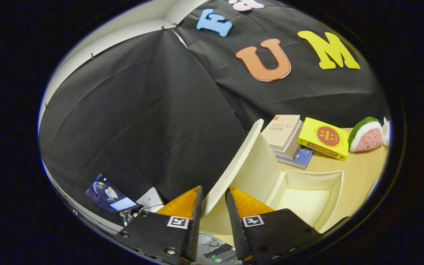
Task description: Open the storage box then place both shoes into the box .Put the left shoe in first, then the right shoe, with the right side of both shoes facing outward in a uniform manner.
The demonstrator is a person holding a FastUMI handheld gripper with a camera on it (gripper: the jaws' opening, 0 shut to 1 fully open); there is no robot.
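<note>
— What's the room like from where you stand?

— A light wooden table (359, 173) runs across the lower right of the frame, and the black cloth wall (142, 121) hangs behind it, filling the left and the top. Above the cloth, at the upper left, a pale wall shows. At the lower left, below the cloth, a small lit screen (109, 194) leans among some cables.

— And the tongs?

— The gripper (214, 200) sits at the bottom centre. Its fingers stand only a narrow gap apart, and the edge of the raised lid (234, 165) passes right between them. Both fingers lie close against the lid, but I cannot tell for sure that they press on it.

— Where is the storage box?

— The storage box (335, 191) rests on the table, just ahead of the fingers and to their right, in the lower right of the frame. It is cream-white and open, its lid tilted up towards the cloth. The inside that shows is bare.

— Count the rest for me.

— One box, one lid. Beyond the box, three books: a stack of two (283, 134) lying on a blue one (302, 156), and one yellow book (324, 138) beside them. Further right, one watermelon-slice toy (366, 135), with a pale object touching its far side, too cut off to name.
</note>
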